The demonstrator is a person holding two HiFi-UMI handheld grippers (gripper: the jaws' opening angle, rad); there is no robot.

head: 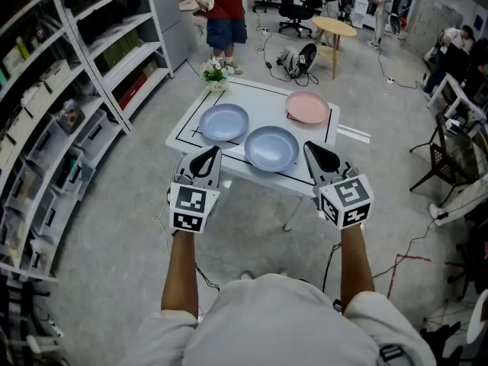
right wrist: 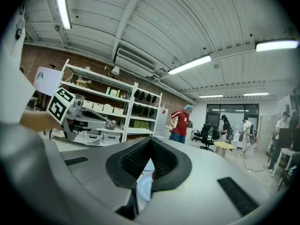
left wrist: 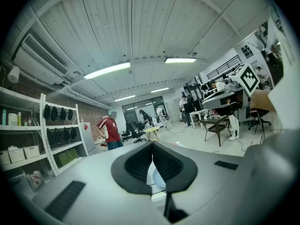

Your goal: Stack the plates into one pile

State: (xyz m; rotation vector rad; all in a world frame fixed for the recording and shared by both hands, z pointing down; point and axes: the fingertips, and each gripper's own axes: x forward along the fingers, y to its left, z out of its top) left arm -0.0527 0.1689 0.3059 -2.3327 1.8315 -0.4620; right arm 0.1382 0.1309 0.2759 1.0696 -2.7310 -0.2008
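The white table (head: 263, 96) serves as the reference. Three plates lie flat on its top, inside a black outline (head: 180, 137) marked on the surface, each one separate and none stacked. The left blue plate (head: 224, 122) sits toward the table's left side, the middle blue plate (head: 271, 148) by its near edge, and the pink plate (head: 307, 107) toward its far right corner. The bowl of each plate shows bare. A small flower pot (head: 216, 73) at the table's far left corner holds white blooms and green leaves. The left gripper (head: 213, 153) hangs at the table's near left edge and the right gripper (head: 310, 149) at its near right edge. Both are clear of the plates, and both have their jaws pressed together with nothing between them, as each gripper view confirms (left wrist: 152, 146) (right wrist: 150, 143). In those two views the closed jaws block almost all of the table; only a pale sliver of a plate rim shows through the gap beneath them, and which plate it is cannot be determined. In the head view the grippers cover parts of the table's near edge. The shelving (head: 76, 90) to the left of the table is cut off by the frame — its bin contents are too small to identify.
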